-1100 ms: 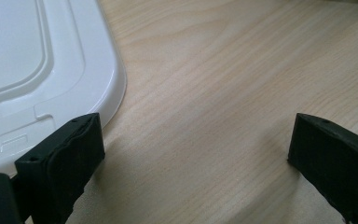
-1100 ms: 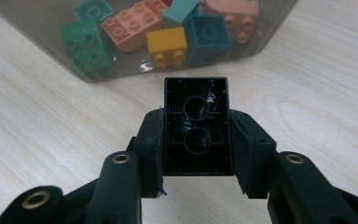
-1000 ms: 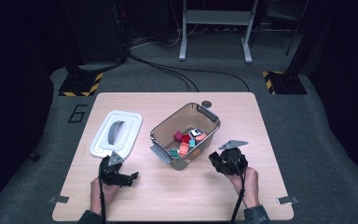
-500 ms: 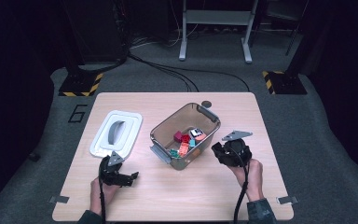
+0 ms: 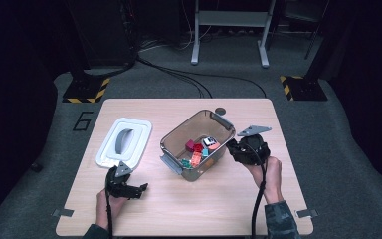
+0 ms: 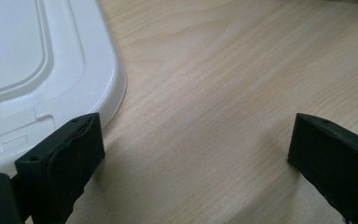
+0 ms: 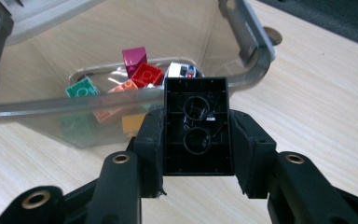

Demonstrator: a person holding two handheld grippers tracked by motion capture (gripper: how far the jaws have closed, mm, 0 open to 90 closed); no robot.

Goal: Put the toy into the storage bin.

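A clear plastic bin [image 5: 179,167] stands mid-table with several coloured bricks [image 5: 195,152] inside. My right gripper [image 5: 236,149] hangs just right of the bin's near right side, shut on a black brick [image 7: 196,126]; the brick's hollow underside faces the camera, and the bin's rim [image 7: 121,109] lies right behind it with the red, green and orange bricks [image 7: 144,74] beyond. My left gripper [image 5: 138,189] rests low near the front left of the table, open, with bare wood between its jaws. The white lid [image 6: 32,79] lies beside its left pad.
The white lid [image 5: 125,142] with a grey handle sits left of the bin. A small round hole [image 5: 221,110] marks the table behind the bin. Dark floor, cables and stand legs surround the table.
My right gripper has risen and moved away from the front edge toward the bin's right side with the black brick in it. The left gripper has stayed put.
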